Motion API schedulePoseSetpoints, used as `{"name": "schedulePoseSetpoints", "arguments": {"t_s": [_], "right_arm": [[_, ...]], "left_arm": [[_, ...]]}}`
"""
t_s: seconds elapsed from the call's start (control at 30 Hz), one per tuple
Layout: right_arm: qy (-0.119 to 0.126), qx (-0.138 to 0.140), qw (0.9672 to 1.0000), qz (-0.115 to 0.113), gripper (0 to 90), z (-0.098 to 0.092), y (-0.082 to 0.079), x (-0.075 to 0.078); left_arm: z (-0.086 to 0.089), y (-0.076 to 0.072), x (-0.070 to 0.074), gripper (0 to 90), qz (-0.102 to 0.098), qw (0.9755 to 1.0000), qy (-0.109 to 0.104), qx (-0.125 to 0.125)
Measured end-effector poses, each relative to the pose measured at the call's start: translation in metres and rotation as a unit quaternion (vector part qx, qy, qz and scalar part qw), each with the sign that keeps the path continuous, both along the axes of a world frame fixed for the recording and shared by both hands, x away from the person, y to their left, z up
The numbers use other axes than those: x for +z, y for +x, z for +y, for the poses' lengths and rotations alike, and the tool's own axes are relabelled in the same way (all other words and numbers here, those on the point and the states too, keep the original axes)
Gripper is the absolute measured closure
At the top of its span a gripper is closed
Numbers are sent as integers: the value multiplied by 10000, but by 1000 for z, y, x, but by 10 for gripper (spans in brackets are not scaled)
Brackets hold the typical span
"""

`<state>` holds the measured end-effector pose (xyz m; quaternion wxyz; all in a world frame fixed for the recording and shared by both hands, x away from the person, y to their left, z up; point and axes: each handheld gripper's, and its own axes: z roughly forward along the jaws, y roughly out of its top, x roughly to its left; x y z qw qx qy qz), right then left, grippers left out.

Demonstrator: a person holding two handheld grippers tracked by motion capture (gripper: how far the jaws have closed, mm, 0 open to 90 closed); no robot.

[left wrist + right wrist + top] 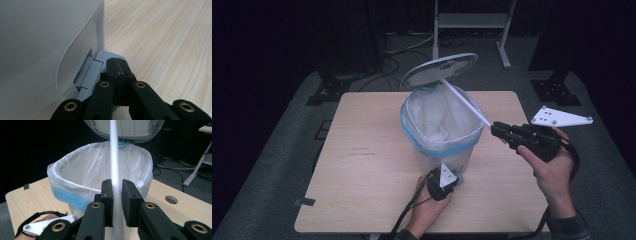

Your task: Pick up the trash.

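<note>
A white pedal bin (439,150) lined with a clear bag over a blue rim stands mid-table. Its round lid (439,70) is tilted up at the back. My right gripper (496,129), to the right of the bin, is shut on a thin white rod (464,102) that runs up across the bin mouth to the lid. In the right gripper view the rod (113,150) passes between the pads (117,187) and reaches the lid's underside (130,127). My left gripper (117,65) is shut, with its tip resting on the grey pedal (110,54) at the bin's base (37,37).
The light wooden table (362,165) has bare room left of the bin and a round hole (171,199) near its far right part. Beyond the table stand a white frame's legs (472,20), dark stands and floor cables (407,47).
</note>
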<state>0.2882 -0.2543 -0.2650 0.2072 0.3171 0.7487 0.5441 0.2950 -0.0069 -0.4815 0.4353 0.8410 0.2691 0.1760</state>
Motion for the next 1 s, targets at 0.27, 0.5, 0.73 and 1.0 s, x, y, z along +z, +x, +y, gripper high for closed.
{"name": "schedulePoseSetpoints", "arguments": {"t_s": [0.27,0.5,0.73,1.0], "right_arm": [[-24,25,10000,-40,797,6,5,7],[-46,35,10000,-18,796,11,11,10],[-36,37,10000,12,795,13,15,10],[-45,52,10000,21,797,13,17,10]], "left_arm": [[0,0,0,900,1,10000,0,-2],[0,0,0,900,-1,10000,1,-5],[0,0,0,900,2,10000,-7,4],[0,0,0,900,-2,10000,-5,1]]}}
